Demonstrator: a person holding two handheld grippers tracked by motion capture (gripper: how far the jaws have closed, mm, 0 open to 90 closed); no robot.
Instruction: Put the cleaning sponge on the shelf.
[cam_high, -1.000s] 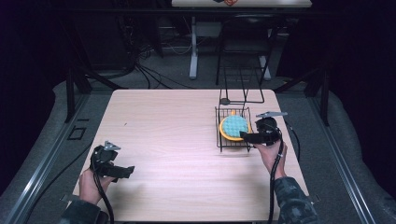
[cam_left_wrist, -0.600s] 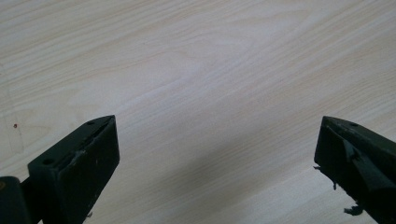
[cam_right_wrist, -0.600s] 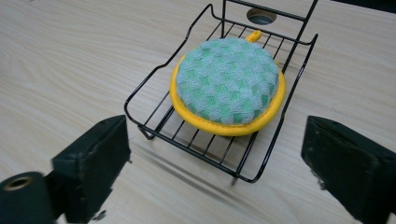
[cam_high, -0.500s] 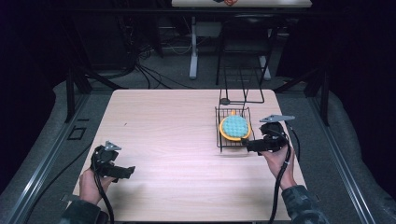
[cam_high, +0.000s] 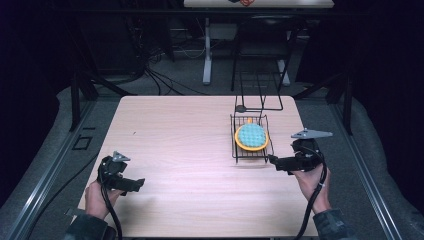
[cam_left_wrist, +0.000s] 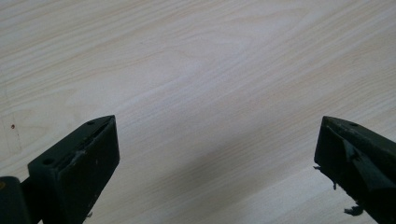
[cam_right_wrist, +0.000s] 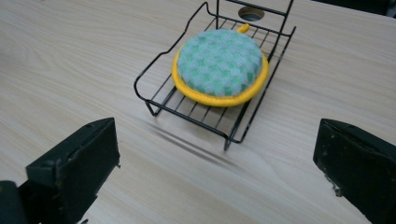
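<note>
High view: round green-and-yellow cushion (cam_high: 251, 136) sits in the wire rack (cam_high: 239, 150) on the desk (cam_high: 185, 130). Left gripper (cam_high: 131, 184) view: jaws wide apart over bare wood. Right gripper (cam_high: 274, 161) view: jaws spread, empty, facing the rack.

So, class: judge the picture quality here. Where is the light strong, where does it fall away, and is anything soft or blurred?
High view: the table is brightly lit while the surroundings are nearly black. Right gripper view: the wire rack looks slightly smeared at its near edge and casts a soft shadow; the round pad is fairly sharp. Left gripper view: sharp wood grain, and the open tongs throw a faint shadow.
</note>
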